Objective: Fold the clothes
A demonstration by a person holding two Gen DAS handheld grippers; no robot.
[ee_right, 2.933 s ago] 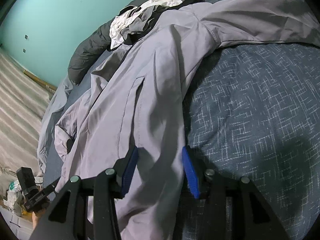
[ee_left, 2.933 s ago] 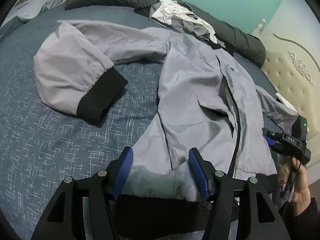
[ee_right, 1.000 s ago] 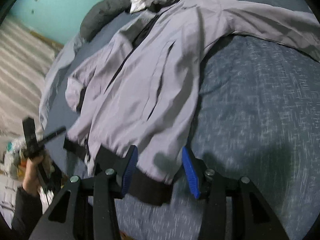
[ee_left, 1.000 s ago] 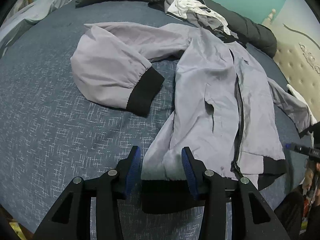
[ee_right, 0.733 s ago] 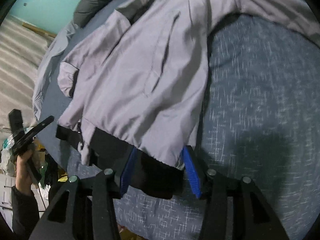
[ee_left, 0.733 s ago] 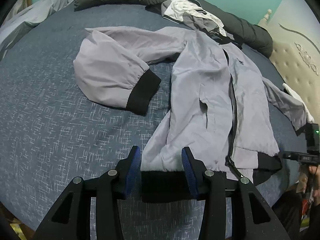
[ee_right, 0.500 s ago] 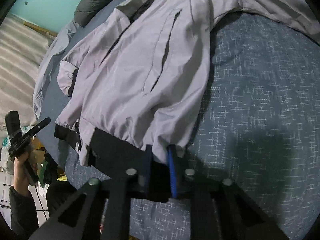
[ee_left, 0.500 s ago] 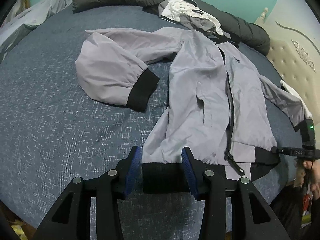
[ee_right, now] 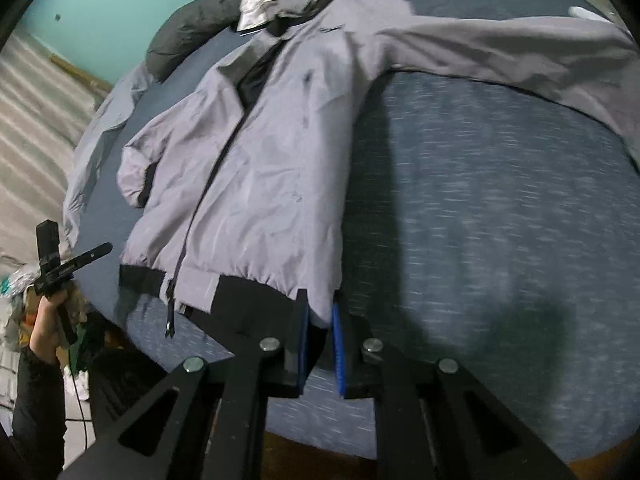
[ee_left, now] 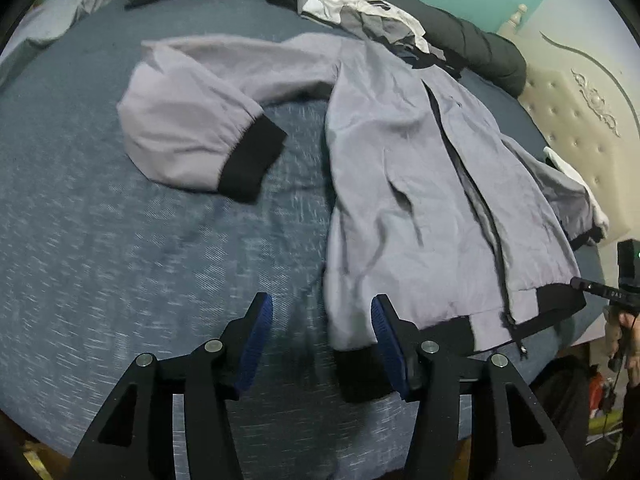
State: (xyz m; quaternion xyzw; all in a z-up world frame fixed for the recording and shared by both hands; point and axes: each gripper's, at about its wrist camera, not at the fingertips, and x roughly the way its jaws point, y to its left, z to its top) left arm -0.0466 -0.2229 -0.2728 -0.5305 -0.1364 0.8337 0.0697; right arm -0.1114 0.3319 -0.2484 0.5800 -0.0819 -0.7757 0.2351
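In the left wrist view, the blue-grey bedspread [ee_left: 120, 260] fills the left half of the frame. In the upper left lies one sleeve [ee_left: 192, 120] of the grey jacket [ee_left: 408, 184], bent back on itself, its black cuff [ee_left: 252, 160] pointing toward the centre. The jacket's body runs from upper centre down to lower right, front side up, with the dark zipper [ee_left: 476, 208] partly open along its length. At bottom centre the left gripper [ee_left: 322, 336] stands with its blue pads wide apart, holding nothing; the black hem [ee_left: 360, 368] corner of the jacket lies on the bed just inside the right-hand pad. Along the top edge a dark rolled duvet [ee_left: 460, 36] carries a heap of white and grey clothes [ee_left: 360, 4]. At far right is a cream tufted headboard [ee_left: 572, 120].

In the right wrist view, a hand at the lower left edge holds the other gripper's handle [ee_right: 60, 268]. The jacket [ee_right: 272, 168] spreads across centre left, hem nearest the camera, its far sleeve [ee_right: 500, 48] stretching to the upper right. At bottom centre the right gripper [ee_right: 320, 336] is pinched nearly closed on the hem's corner [ee_right: 318, 308], grey cloth and black band caught between the blue pads. Bedspread [ee_right: 500, 220] fills the right side.
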